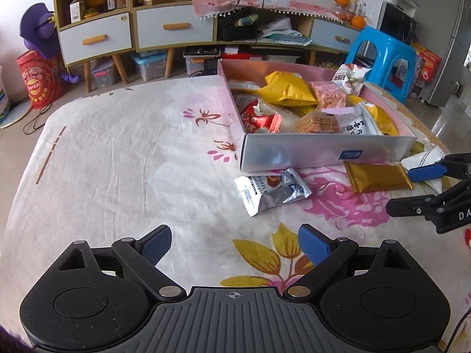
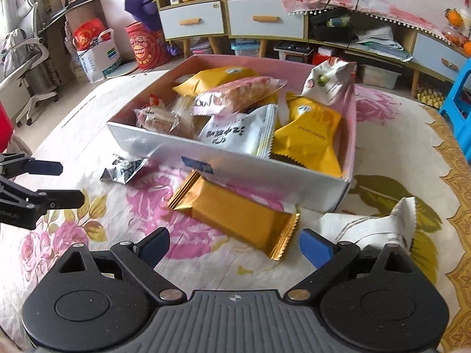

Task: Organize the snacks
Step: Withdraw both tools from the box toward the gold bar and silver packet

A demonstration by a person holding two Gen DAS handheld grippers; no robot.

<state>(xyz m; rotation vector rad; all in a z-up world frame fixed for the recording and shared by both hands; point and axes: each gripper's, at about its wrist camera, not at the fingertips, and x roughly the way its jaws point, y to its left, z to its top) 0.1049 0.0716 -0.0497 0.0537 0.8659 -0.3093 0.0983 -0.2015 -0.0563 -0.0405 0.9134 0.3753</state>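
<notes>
A white and pink box (image 1: 323,151) (image 2: 265,176) holds several snack packets on the floral cloth. In front of it lie a gold packet (image 1: 378,176) (image 2: 235,214), a silver packet (image 1: 270,191) (image 2: 123,170) and a white packet (image 1: 424,158) (image 2: 379,226). My left gripper (image 1: 234,245) is open and empty, above the cloth short of the silver packet. My right gripper (image 2: 234,245) is open and empty, just short of the gold packet, with the white packet by its right finger. It also shows at the right edge of the left wrist view (image 1: 412,188).
The table (image 1: 117,161) is covered with a flowered cloth. Behind it stands a cabinet with drawers (image 1: 173,29) (image 2: 265,20), a blue plastic stool (image 1: 382,58) at the right, and a red bucket (image 1: 38,79) and a purple toy (image 1: 41,29) at the left.
</notes>
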